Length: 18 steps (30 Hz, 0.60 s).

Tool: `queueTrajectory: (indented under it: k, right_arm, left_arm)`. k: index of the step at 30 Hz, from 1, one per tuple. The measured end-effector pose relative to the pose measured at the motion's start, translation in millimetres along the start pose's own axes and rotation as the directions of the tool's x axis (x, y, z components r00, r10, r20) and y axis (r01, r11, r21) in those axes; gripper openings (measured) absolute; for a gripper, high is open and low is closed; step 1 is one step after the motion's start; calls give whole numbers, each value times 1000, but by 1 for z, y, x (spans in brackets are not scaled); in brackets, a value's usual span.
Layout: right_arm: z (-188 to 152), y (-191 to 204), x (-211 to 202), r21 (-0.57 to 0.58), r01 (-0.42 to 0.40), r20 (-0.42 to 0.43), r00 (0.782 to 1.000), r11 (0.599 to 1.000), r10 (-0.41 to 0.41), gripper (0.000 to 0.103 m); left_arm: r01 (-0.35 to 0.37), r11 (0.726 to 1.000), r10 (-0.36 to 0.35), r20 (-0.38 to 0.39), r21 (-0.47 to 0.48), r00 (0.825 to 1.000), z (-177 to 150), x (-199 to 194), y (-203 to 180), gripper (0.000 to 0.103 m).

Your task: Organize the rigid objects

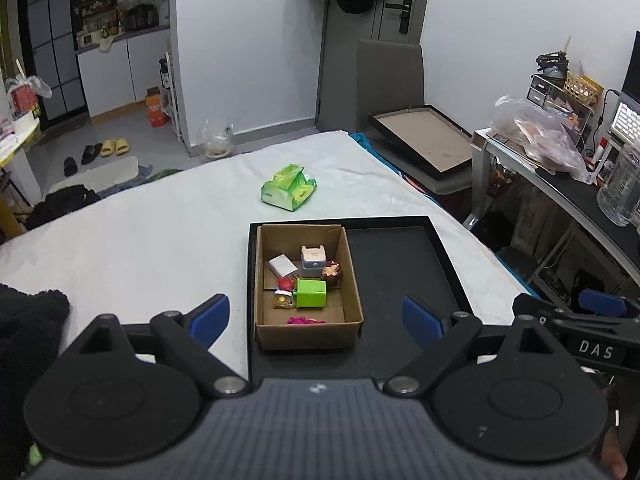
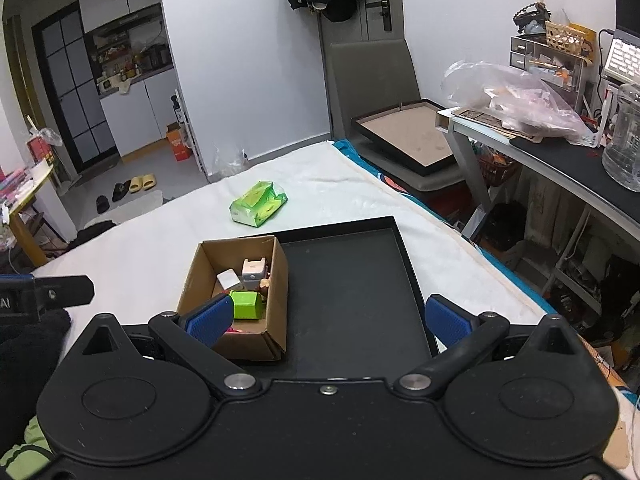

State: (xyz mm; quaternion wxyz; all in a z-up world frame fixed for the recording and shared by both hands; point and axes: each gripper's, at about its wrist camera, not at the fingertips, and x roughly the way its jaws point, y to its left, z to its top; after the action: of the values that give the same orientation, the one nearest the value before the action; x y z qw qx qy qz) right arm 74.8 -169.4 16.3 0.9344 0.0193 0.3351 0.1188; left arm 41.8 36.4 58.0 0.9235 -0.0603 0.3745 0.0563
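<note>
A brown cardboard box (image 1: 352, 280) (image 2: 276, 276) sits in the left part of a black tray (image 1: 400, 264) (image 2: 352, 280) on the white bed. Inside lie a green block (image 1: 312, 293) (image 2: 246, 305), a white block (image 1: 282, 266) (image 2: 228, 279), a grey-and-pink toy (image 1: 314, 258) (image 2: 253, 270), a small brown figure (image 1: 332, 274), a red piece (image 1: 285, 283) and a pink piece (image 1: 306, 320). My left gripper (image 1: 316, 318) hangs open in front of the box, nothing between its blue pads. My right gripper (image 2: 328, 318) is open over the tray's near end, empty.
A green tissue pack (image 1: 289, 187) (image 2: 258, 204) lies farther back on the white bedcover (image 1: 160, 220). A desk (image 2: 560, 160) with a plastic bag and a jug stands to the right. A chair holding a black frame (image 1: 424, 142) stands beyond the bed.
</note>
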Motion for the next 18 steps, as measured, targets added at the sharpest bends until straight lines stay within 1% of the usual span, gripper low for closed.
queueTrajectory:
  k: [11, 14, 18]
  right_arm:
    - [-10, -3, -29, -12, 4, 39, 999, 1000, -3, 103]
    - [-14, -2, -36, -26, 17, 55, 998, 1000, -15, 103]
    - [-16, -4, -44, -27, 4, 67, 998, 1000, -3, 103]
  left_arm:
    - [13, 1000, -12, 28, -9, 1000, -16, -22, -6, 92]
    - [15, 1000, -14, 42, -10, 999, -20, -28, -9, 92]
    - [15, 1000, -14, 46, -27, 999, -23, -31, -10, 93]
